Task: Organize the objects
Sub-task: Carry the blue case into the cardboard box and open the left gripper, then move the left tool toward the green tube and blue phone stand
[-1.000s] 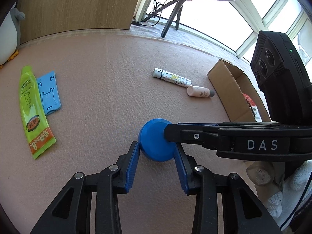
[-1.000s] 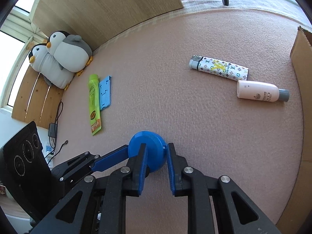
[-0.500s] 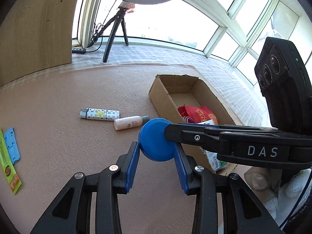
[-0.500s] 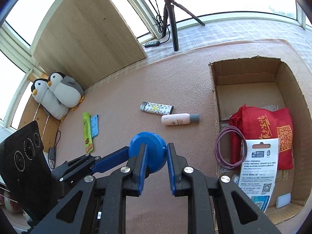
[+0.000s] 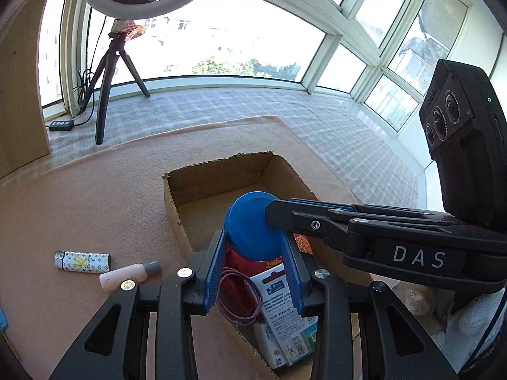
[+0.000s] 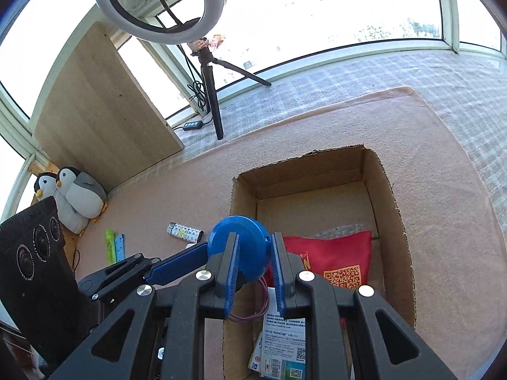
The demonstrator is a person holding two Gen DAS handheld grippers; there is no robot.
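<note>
A blue round lid-like object (image 5: 253,224) hangs above the near part of an open cardboard box (image 5: 221,171). My left gripper (image 5: 254,239) is shut on it, one blue finger on each side. My right gripper (image 6: 255,243) comes in from the right and is shut on the same blue object (image 6: 244,231). Inside the box (image 6: 304,183) lie a red bag (image 6: 332,253), a purple cable loop (image 5: 237,300) and a white printed packet (image 5: 285,316). The far half of the box floor is bare.
On the pink carpet left of the box lie a patterned lighter (image 5: 82,261) and a pink bottle (image 5: 126,277). Farther left are a green pouch (image 6: 110,243), a blue card (image 6: 119,247) and two plush penguins (image 6: 76,199). A ring-light tripod (image 6: 212,95) stands by the window.
Both grippers, still holding the blue object, have swung right from over the open carpet to above the cardboard box. The lighter and bottle now lie to the left.
</note>
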